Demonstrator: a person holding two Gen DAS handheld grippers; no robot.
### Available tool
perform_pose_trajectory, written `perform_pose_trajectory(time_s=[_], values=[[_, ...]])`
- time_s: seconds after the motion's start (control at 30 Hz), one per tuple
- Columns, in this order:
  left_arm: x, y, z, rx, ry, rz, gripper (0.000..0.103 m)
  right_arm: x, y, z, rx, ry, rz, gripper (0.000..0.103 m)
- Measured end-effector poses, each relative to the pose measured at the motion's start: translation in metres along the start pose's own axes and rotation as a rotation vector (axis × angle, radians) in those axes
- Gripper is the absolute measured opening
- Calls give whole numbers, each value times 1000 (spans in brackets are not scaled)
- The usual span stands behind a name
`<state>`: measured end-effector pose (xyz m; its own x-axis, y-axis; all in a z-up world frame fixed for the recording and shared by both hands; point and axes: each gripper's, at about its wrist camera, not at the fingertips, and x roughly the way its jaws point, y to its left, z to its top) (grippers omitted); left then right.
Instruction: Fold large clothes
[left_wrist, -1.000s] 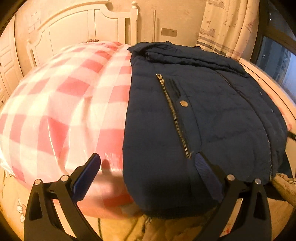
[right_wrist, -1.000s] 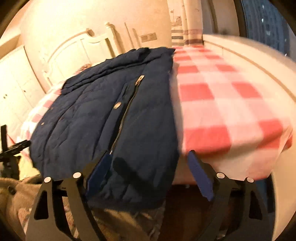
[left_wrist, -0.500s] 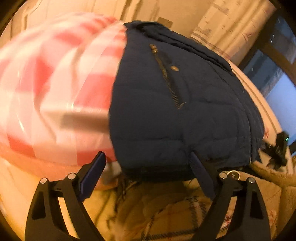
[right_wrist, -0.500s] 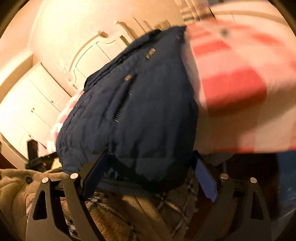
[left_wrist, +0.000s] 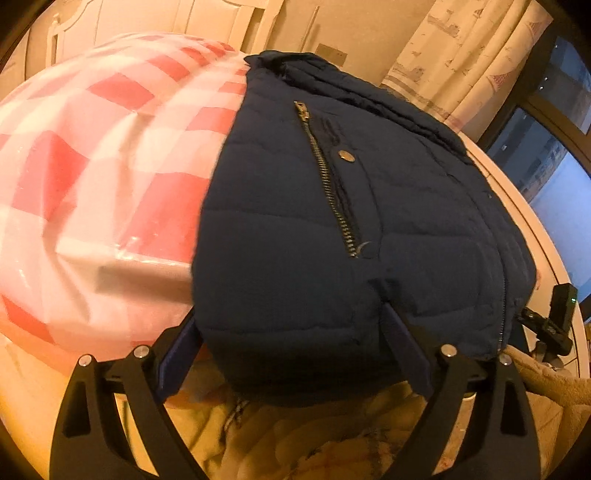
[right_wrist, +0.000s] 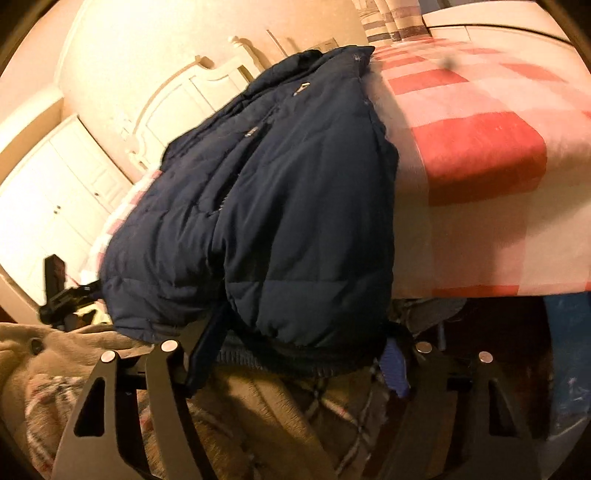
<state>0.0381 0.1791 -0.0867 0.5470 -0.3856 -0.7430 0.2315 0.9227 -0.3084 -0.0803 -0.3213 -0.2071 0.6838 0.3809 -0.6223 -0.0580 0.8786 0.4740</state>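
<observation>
A navy quilted jacket (left_wrist: 295, 229) with a metal zip and snap buttons lies folded lengthwise on a bed with a pink-and-white checked cover (left_wrist: 96, 155). Its hem hangs over the bed's near edge. My left gripper (left_wrist: 291, 339) is open, its fingers wide on either side of the hem's left corner, the right finger (left_wrist: 402, 343) pressing into the fabric. In the right wrist view the jacket (right_wrist: 295, 206) droops over the edge, and my right gripper (right_wrist: 299, 354) is open, its fingers straddling the hem's right part.
A white headboard (left_wrist: 207, 18) stands at the far end, a curtain (left_wrist: 458, 55) and dark window (left_wrist: 546, 162) to the right. White cupboards (right_wrist: 48, 192) are at the left. A beige plaid garment (right_wrist: 258, 417) lies below the grippers. The checked cover (right_wrist: 480, 140) spreads right.
Both grippers dropped to the bed's near edge and moved in onto the jacket's hem. The hem now sits between the fingers of each gripper.
</observation>
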Motion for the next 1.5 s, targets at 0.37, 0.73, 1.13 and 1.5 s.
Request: perform_pose_trajectory(time_s=[0.37, 0.73, 1.13, 1.5], values=[[-108, -56, 0, 206, -306, 39, 13, -93, 110, -3, -380, -265, -165, 15], [-209, -61, 39, 150, -558, -73, 13, -211, 171, 26, -506, -663, -91, 7], [-99, -56, 232, -66, -415, -182, 14, -65, 123, 192, -322, -359, -134, 7], [104, -6, 416, -358, -189, 265, 32, -104, 45, 203, -176, -406, -374, 8]])
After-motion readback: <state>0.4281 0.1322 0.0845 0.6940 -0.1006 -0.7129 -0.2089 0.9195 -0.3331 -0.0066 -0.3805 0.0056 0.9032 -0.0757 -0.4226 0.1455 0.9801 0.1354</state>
